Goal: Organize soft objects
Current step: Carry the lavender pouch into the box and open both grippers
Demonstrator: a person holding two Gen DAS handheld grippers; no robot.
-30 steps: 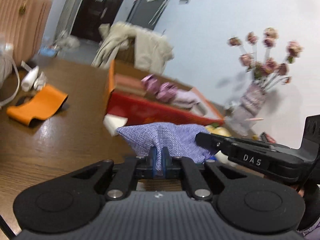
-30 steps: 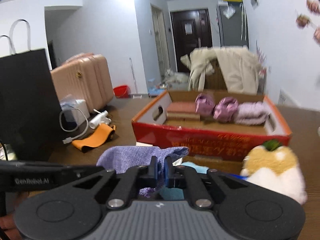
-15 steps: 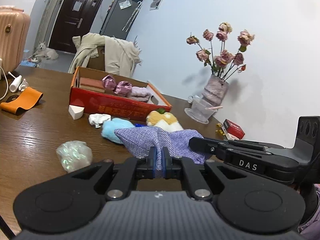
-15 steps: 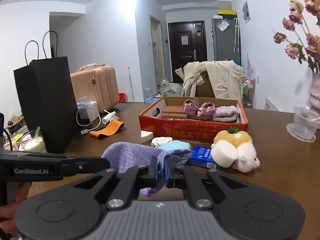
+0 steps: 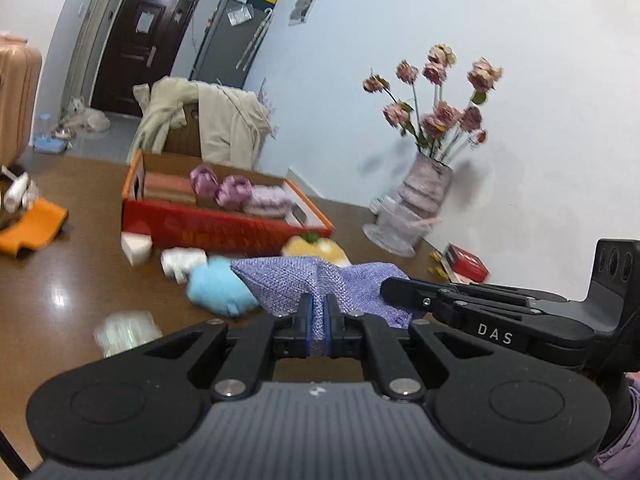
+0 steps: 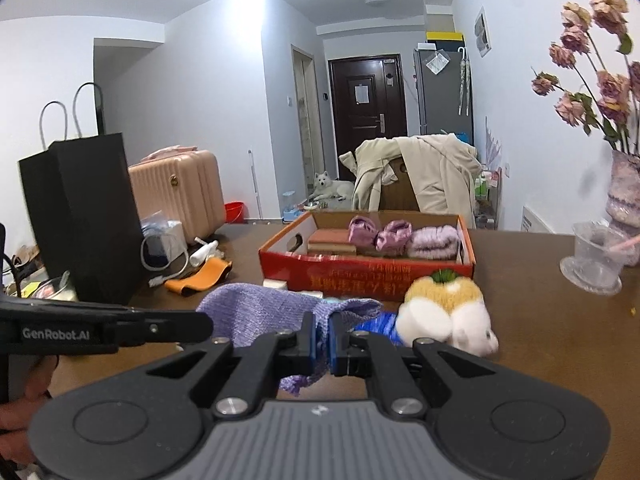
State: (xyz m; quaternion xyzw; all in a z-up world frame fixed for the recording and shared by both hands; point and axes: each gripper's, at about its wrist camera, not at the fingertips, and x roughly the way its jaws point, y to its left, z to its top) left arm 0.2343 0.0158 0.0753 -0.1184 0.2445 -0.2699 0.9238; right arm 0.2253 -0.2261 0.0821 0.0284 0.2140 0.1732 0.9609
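My left gripper (image 5: 319, 314) is shut on a purple knitted cloth (image 5: 288, 276), held above the brown table. My right gripper (image 6: 323, 336) is shut on the same purple cloth (image 6: 256, 312) at another edge. The right gripper's arm shows at the right of the left wrist view (image 5: 480, 308). A red cardboard box (image 6: 368, 276) stands further back on the table and holds folded pink towels and rolled purple and pink soft items (image 6: 394, 234). A yellow-and-white plush toy (image 6: 444, 312), a light blue soft item (image 5: 216, 284) and a white soft piece (image 5: 182, 260) lie in front of the box.
A vase of dried roses (image 5: 426, 192) and a clear cup (image 6: 596, 260) stand at the right. A black paper bag (image 6: 80, 220), cables and an orange pouch (image 6: 200, 276) lie at the left. A crinkled clear wrapper (image 5: 126, 330) and a blue packet (image 6: 378, 326) lie near.
Both grippers stay shut on the purple cloth. They first pulled back from the box, widening the view, and now have moved a little closer to it again.
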